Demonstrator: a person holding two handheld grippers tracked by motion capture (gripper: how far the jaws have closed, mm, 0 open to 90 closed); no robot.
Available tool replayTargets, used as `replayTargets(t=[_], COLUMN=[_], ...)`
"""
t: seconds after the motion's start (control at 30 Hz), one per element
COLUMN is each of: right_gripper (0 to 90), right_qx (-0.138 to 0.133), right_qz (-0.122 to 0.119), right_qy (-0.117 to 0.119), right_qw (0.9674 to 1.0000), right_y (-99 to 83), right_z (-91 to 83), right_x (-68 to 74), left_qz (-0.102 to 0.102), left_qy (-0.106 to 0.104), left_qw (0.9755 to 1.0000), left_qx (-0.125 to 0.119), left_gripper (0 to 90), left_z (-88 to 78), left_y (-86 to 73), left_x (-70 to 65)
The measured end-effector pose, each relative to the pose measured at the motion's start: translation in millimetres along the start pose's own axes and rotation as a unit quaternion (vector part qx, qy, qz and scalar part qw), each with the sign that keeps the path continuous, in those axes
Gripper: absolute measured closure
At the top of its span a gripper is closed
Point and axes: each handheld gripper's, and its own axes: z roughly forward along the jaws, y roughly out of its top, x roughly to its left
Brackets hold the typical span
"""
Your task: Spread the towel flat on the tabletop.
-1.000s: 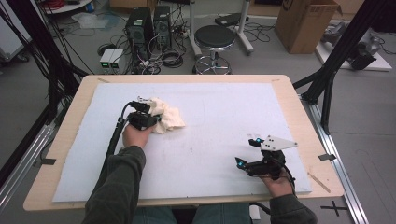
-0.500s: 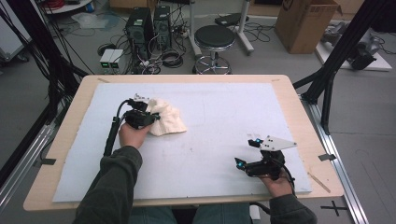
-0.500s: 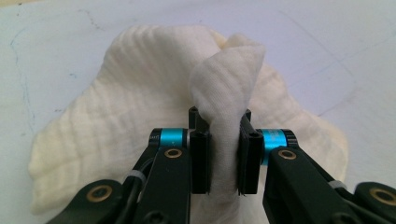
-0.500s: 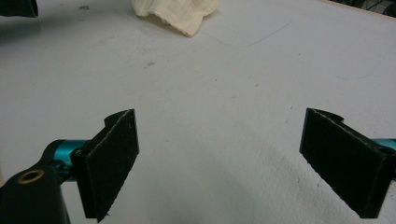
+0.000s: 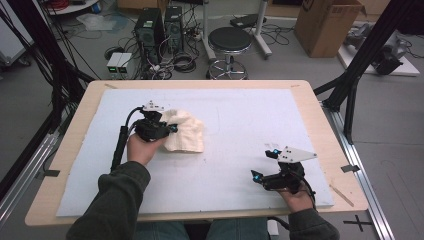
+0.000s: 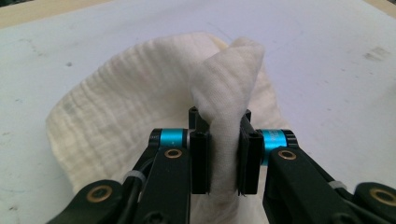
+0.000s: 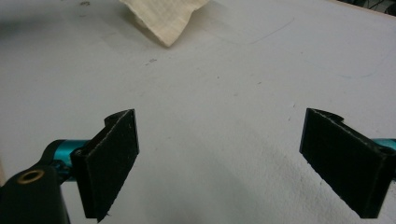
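A cream, crinkled cloth lies on the left half of the white sheet. My left gripper is at the cloth's left edge, held in a hand with a dark green sleeve. In the left gripper view its jaws are shut on a raised fold of the cloth, which stands up between the pads. My right gripper rests near the front right of the sheet, far from the cloth. Its jaws stand wide open with nothing between them, and a corner of the cloth shows far ahead.
The white sheet covers a wooden table whose bare rim runs all around. Black frame posts stand at the right and left. A stool, computer towers and a cardboard box stand on the floor beyond the far edge.
My left gripper has risen slightly with the cloth's fold pinched in it, and the cloth has spread toward the near side. The right gripper has kept still.
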Motion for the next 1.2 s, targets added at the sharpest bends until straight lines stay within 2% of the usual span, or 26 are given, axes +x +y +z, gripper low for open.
replayTargets(t=[0.13, 0.3, 0.47, 0.57, 0.6, 0.7, 0.77, 0.93, 0.97, 1.03, 1.17, 1.2], right_gripper=[11.0, 11.0, 11.1, 11.1, 11.1, 11.1, 11.0, 11.1, 11.1, 11.0, 11.0, 11.0], right_qx=[-0.002, -0.004, -0.008, -0.01, -0.01, -0.007, -0.006, -0.006, -0.004, -0.003, 0.0, 0.001], right_qz=[0.001, 0.0, 0.0, 0.001, 0.001, 0.0, -0.002, -0.001, 0.0, -0.001, -0.003, -0.001], right_qy=[-0.002, -0.006, -0.01, -0.012, -0.012, -0.01, -0.009, -0.008, -0.007, -0.005, -0.001, 0.001], right_qw=[1.0, 1.0, 0.9999, 0.9999, 0.9999, 0.9999, 0.9999, 0.9999, 1.0, 1.0, 1.0, 1.0], right_y=[0.0, -0.3, -0.5, -1.0, -1.0, -1.8, -2.3, -3.0, -3.1, -3.1, -2.9, -2.5], right_z=[-1.1, -3.0, -5.3, -6.9, -6.9, -7.7, -8.0, -7.9, -7.7, -6.9, -4.8, -3.8], right_x=[0.4, 0.2, -0.3, -0.7, -0.7, -1.0, -1.0, -1.6, -1.4, -1.5, -1.1, -0.7], left_qz=[0.009, 0.026, 0.031, 0.024, 0.028, 0.042, 0.045, 0.03, 0.032, 0.021, 0.023, 0.019], left_qy=[-0.023, -0.055, -0.081, -0.098, -0.101, -0.097, -0.081, -0.053, -0.043, -0.039, -0.032, -0.033], left_qw=[0.9997, 0.9981, 0.9962, 0.9949, 0.9945, 0.9944, 0.9954, 0.9974, 0.9976, 0.9979, 0.9975, 0.9976], left_qx=[-0.003, -0.008, -0.005, -0.005, -0.003, 0.009, 0.023, 0.039, 0.044, 0.046, 0.058, 0.057], left_gripper=[78.8, 78.8, 78.8, 78.7, 78.7, 78.4, 78.4, 78.3, 78.3, 78.1, 77.0, 73.2], left_z=[-2.3, 2.1, 14.7, 24.6, 27.7, 38.6, 46.5, 63.8, 67.5, 72.6, 80.4, 81.2], left_y=[3.1, 7.5, 10.2, 10.3, 10.4, 8.5, 6.0, -2.2, -4.4, -8.2, -11.1, -11.3], left_x=[-14.9, -37.0, -59.2, -72.0, -76.0, -85.7, -88.6, -86.2, -85.2, -82.6, -79.9, -79.7])
